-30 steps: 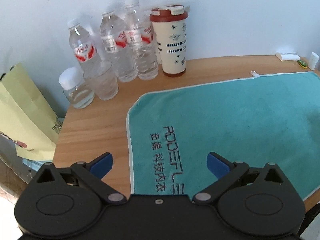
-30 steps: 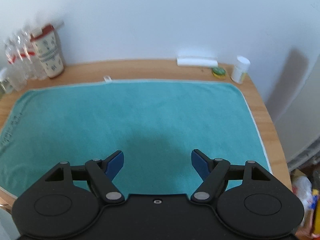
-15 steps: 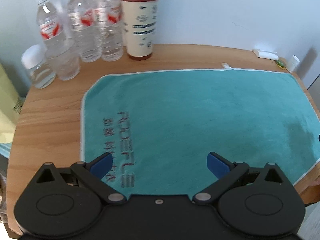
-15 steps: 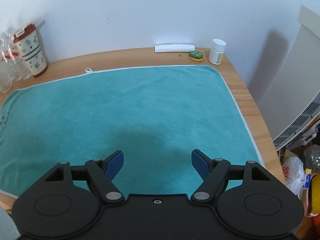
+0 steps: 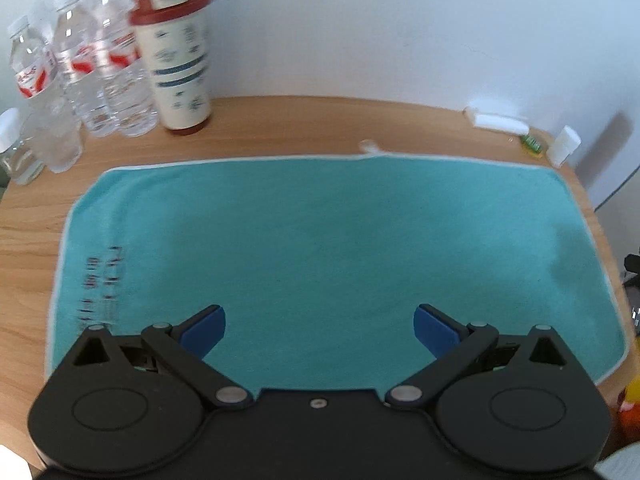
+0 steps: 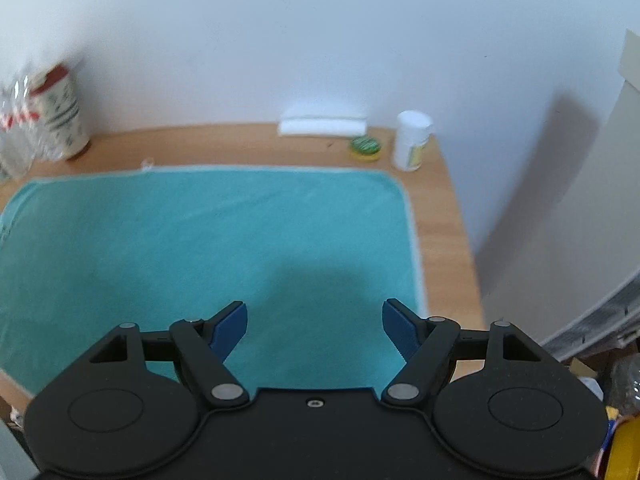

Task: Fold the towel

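Towel (image 5: 340, 248), teal, lying flat across the table (image 5: 280, 128): soft, limp, likely light; left gripper (image 5: 319, 330) gaping, right gripper (image 6: 315, 326) narrowing slightly, both empty; gripping best at near-edge corners.

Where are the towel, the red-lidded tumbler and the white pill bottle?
towel (image 5: 340, 240), left wrist view, middle of the teal cloth.
red-lidded tumbler (image 5: 180, 68), left wrist view, cream body.
white pill bottle (image 6: 412, 146), right wrist view, its side.

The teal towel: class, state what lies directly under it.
The teal towel lies flat on the wooden table, whose top shows along three sides. Whatever else might sit beneath is covered; no bump shows.
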